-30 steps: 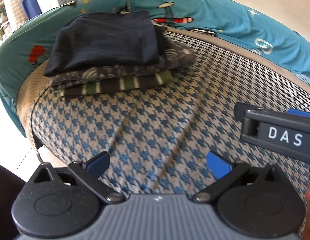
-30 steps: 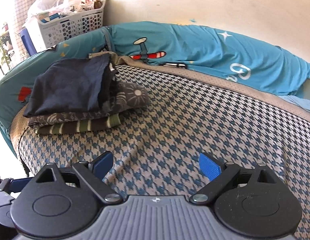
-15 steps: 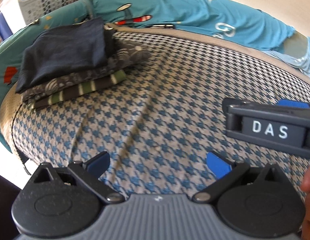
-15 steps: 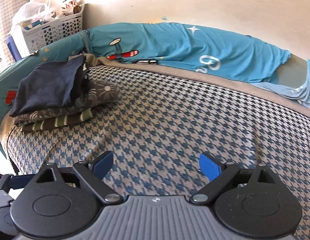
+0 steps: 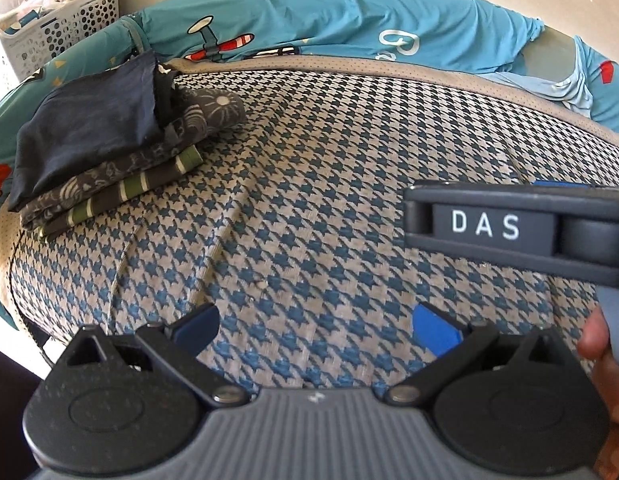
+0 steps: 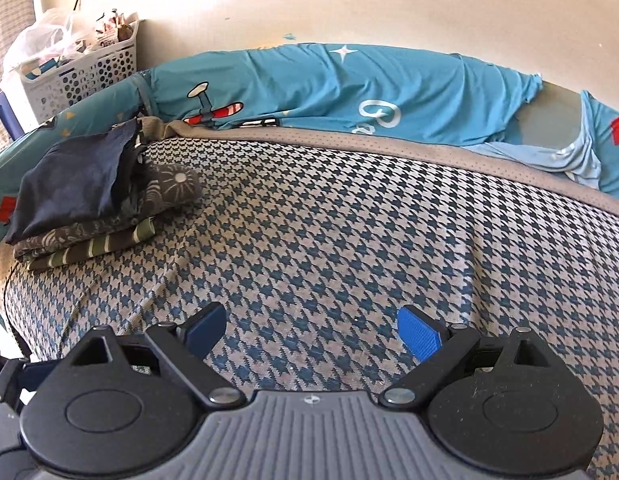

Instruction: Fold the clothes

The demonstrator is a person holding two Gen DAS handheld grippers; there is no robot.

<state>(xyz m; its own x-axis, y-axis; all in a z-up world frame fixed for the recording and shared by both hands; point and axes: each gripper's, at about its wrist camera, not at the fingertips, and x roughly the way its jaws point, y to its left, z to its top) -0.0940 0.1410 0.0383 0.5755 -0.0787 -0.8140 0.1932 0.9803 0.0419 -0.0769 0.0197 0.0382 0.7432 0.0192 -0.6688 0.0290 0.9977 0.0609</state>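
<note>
Jaws, both tools: spread wide, nothing between them. Left gripper (image 5: 315, 326) and right gripper (image 6: 311, 326) hover side by side above the cloth.

Task items: folded stack (image 5: 105, 148), three garments, at 10 o'clock in both views, well apart from either tool. Navy piece (image 6: 75, 178) on top, patterned grey piece (image 5: 205, 114) beneath, green-striped piece (image 6: 93, 250) at bottom. No loose garment shows on the open surface.

Risks, judged: the stack sits near the bed's left edge, so a careless nudge could tip it off. The navy layer looks rumpled at its right side and may slide. Wide fingers could snag the cover's creases (image 5: 169, 248) instead of clothing.

Surface: houndstooth cover (image 6: 349, 248), blue on beige, soft and wrinkled.

Room: teal printed bedding (image 6: 349, 92) at 12 o'clock, pale wall (image 6: 349, 4) behind, white perforated basket (image 6: 81, 72) at 11 o'clock.
</note>
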